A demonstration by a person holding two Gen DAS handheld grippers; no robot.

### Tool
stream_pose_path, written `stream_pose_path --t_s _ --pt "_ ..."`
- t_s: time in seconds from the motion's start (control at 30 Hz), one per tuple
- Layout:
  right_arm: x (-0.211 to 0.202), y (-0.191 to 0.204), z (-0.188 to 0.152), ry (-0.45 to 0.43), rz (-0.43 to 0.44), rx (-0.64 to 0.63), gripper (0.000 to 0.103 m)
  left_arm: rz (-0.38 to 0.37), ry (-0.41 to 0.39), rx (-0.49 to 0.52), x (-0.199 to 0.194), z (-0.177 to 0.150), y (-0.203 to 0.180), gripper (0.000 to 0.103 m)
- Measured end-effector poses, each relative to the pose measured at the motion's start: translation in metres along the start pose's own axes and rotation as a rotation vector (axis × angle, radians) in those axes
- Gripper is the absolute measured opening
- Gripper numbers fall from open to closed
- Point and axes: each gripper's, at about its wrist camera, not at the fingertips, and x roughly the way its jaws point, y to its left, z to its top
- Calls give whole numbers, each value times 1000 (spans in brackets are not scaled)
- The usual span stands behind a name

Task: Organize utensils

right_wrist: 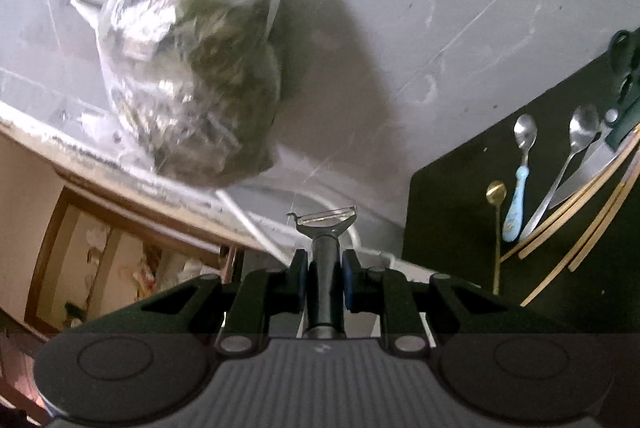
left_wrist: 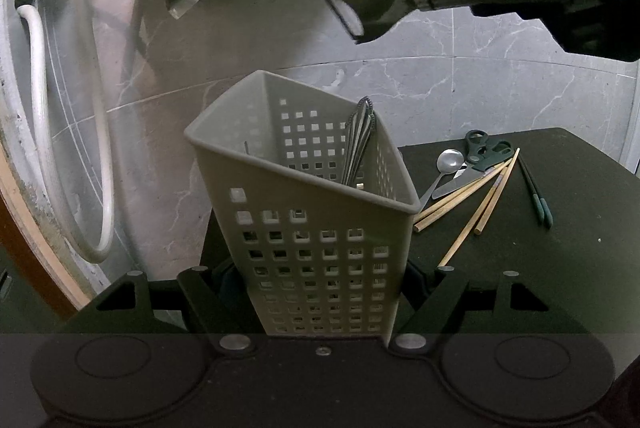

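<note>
My left gripper (left_wrist: 320, 280) is shut on a grey perforated utensil basket (left_wrist: 312, 228) and holds it tilted over the dark table's (left_wrist: 520, 268) left edge. Metal utensils (left_wrist: 360, 139) stand inside the basket. My right gripper (right_wrist: 323, 282) is shut on the handle of a metal peeler (right_wrist: 326, 224); in the left wrist view the peeler (left_wrist: 400, 3) hangs in the air above and right of the basket, blade pointing left. On the table lie scissors (left_wrist: 484, 151), a spoon (left_wrist: 446, 163), wooden chopsticks (left_wrist: 480, 199) and green-tipped chopsticks (left_wrist: 536, 195).
A clear bag of greens (right_wrist: 192, 75) hangs on the marble wall (left_wrist: 440, 87). A white hose (left_wrist: 40, 107) loops at the left. The right wrist view also shows a blue-handled spoon (right_wrist: 518, 183), a gold spoon (right_wrist: 496, 228) and a second metal spoon (right_wrist: 568, 155).
</note>
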Motion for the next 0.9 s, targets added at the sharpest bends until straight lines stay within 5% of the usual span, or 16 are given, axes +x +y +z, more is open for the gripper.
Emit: stream_pose_path --t_s 0.23,0.57,0.9 --pt "13 11 -6 73 -41 -40 20 1 0 0 0 0 0 78" --pt "40 47 -11 210 -147 -271 20 2 0 -1 0 -1 -1 78" --pt "63 74 -20 253 -228 -464 14 -2 -1 2 0 -1 -1 77"
